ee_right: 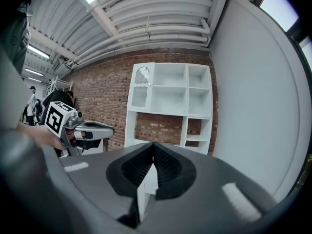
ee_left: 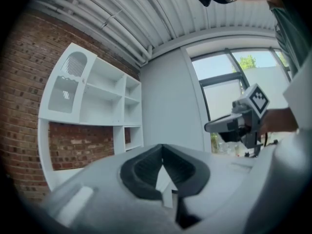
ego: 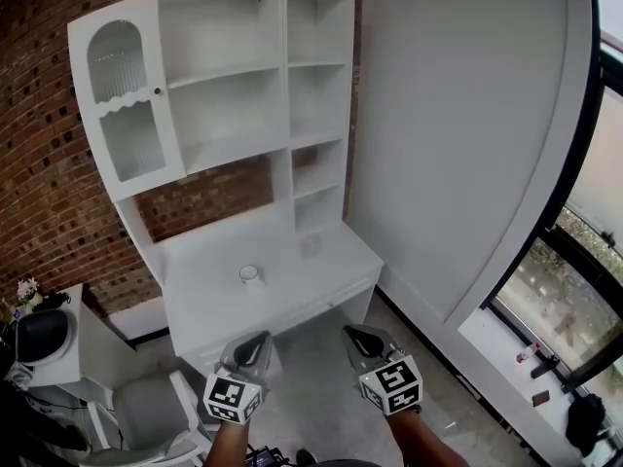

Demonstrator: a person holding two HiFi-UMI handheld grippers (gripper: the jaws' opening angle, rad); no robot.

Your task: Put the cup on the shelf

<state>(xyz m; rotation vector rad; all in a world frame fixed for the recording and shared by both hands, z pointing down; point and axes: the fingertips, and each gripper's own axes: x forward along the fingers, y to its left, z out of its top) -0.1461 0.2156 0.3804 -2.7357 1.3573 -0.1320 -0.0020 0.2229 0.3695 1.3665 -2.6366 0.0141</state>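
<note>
Though both pairs of jaws are closed with nothing between them, only their dark ribbed pads and grey shells show up close. Left gripper and right gripper sit low in the head view, side by side and apart, each with a black-and-white marker cube. The forearms behind them are cut off at the bottom edge.

The cup is small, round and pale. It stands upright on the white surface, near the middle and well apart from both grippers. It is too small to tell its material or whether it has a handle.

The shelf is white, smooth and boxy, with open square compartments. At its left is a door with an arched pane of ribbed glass, and what is behind the pane is hard to make out. The shelf stands against a rough red brick wall, with a plain grey panel to its right.

A grey padded chair is partly cut off at lower left. Beside it, a dark round object can't be identified. A window at the right edge is cropped.
</note>
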